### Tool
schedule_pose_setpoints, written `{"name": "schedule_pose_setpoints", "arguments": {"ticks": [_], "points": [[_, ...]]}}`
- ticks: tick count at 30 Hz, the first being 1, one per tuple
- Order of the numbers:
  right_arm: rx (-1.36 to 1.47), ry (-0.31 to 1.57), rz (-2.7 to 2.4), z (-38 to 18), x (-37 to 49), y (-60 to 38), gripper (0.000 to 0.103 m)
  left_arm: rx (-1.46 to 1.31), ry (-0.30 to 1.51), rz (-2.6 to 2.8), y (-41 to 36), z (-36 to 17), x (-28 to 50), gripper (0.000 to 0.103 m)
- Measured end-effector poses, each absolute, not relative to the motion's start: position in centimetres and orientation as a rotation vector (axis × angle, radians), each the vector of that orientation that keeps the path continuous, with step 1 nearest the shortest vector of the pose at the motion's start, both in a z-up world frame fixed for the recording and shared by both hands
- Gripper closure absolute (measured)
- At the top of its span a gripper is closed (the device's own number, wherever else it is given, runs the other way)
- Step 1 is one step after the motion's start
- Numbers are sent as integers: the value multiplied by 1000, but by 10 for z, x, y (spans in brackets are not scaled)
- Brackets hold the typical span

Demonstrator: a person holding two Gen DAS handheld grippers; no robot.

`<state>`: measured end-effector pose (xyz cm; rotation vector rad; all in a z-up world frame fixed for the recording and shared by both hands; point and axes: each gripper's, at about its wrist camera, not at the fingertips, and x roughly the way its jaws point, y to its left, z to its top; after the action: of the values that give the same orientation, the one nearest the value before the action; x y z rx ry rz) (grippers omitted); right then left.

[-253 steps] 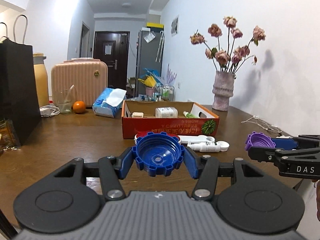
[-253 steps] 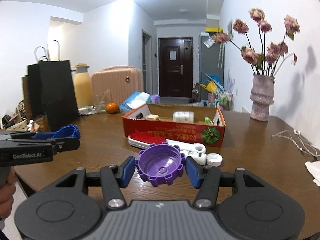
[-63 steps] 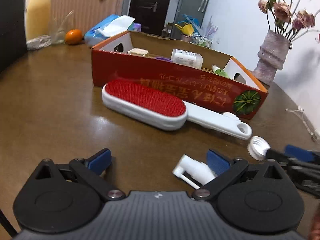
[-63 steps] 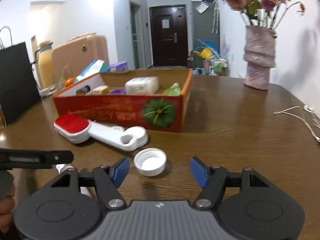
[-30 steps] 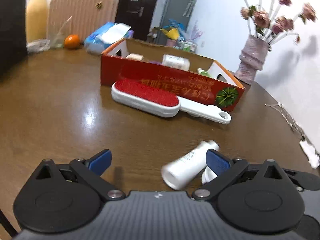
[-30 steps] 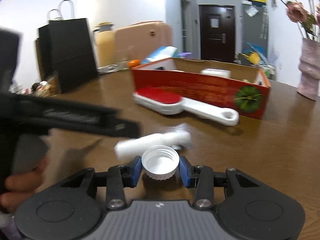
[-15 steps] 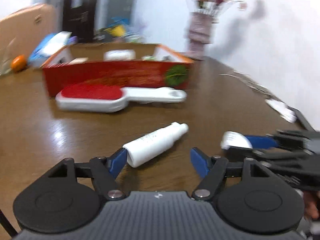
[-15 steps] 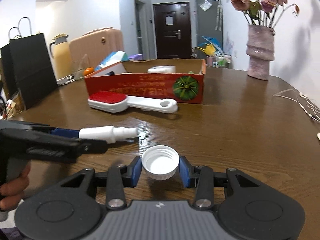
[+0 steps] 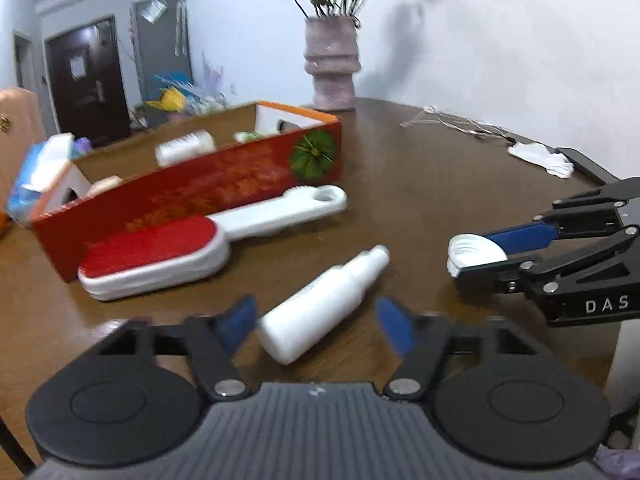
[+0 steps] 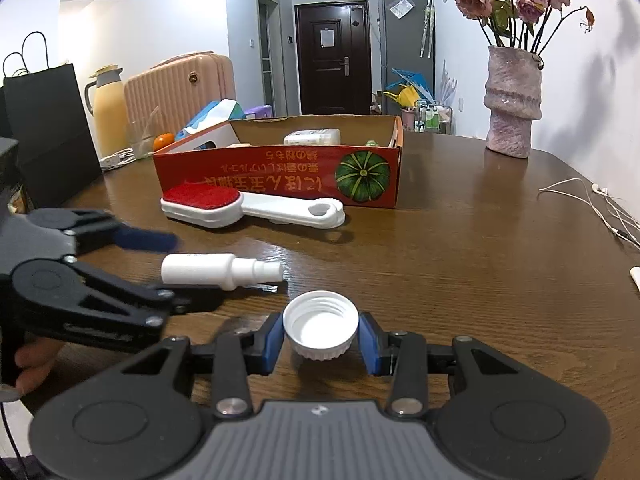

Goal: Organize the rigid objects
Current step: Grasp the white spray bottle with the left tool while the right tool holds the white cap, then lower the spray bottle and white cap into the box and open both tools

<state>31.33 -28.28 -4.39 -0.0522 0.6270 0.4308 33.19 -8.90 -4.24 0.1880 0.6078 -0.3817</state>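
Brown tabletop (image 10: 460, 248): left tongs (image 9: 316, 320) closing around bottle (image 9: 320, 308), right tongs (image 10: 320, 340) clamp cap (image 10: 320, 330).

The table (image 10: 460, 240) is brown wood with visible grain and a glossy finish. The bottle (image 9: 320, 300) between the left gripper's (image 9: 316, 320) closing jaws is smooth white plastic, matt. The cap (image 10: 320, 326) in the right gripper (image 10: 320, 340) is white ribbed plastic. Beyond them, the box (image 10: 280, 176) is printed cardboard, and the brush (image 10: 204, 196) has a red, cloth-like face.
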Motion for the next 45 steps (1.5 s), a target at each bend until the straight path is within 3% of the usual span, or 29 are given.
{"name": "schedule_pose_setpoints", "arguments": {"ticks": [1, 6, 18, 26, 30, 34, 43, 45], "points": [[-56, 626, 426, -43, 312, -282, 64, 191, 619, -392, -90, -44, 333, 62], [-63, 617, 419, -38, 305, -281, 64, 170, 634, -376, -96, -45, 316, 74], [-31, 573, 454, -22, 296, -273, 64, 1, 489, -261, -62, -8, 265, 76], [-34, 512, 477, 3, 328, -264, 64, -4, 367, -186, -26, 32, 295, 75], [-42, 467, 506, 31, 370, -256, 64, 10, 375, -85, 8, 48, 348, 75], [-34, 520, 512, 45, 451, -236, 64, -50, 502, -14, 44, 40, 423, 75], [-114, 797, 415, 12, 614, -167, 64, 71, 634, 20, 47, 3, 497, 74], [-147, 852, 405, 2, 632, -157, 64, 54, 638, -13, 49, 1, 501, 69]]}}
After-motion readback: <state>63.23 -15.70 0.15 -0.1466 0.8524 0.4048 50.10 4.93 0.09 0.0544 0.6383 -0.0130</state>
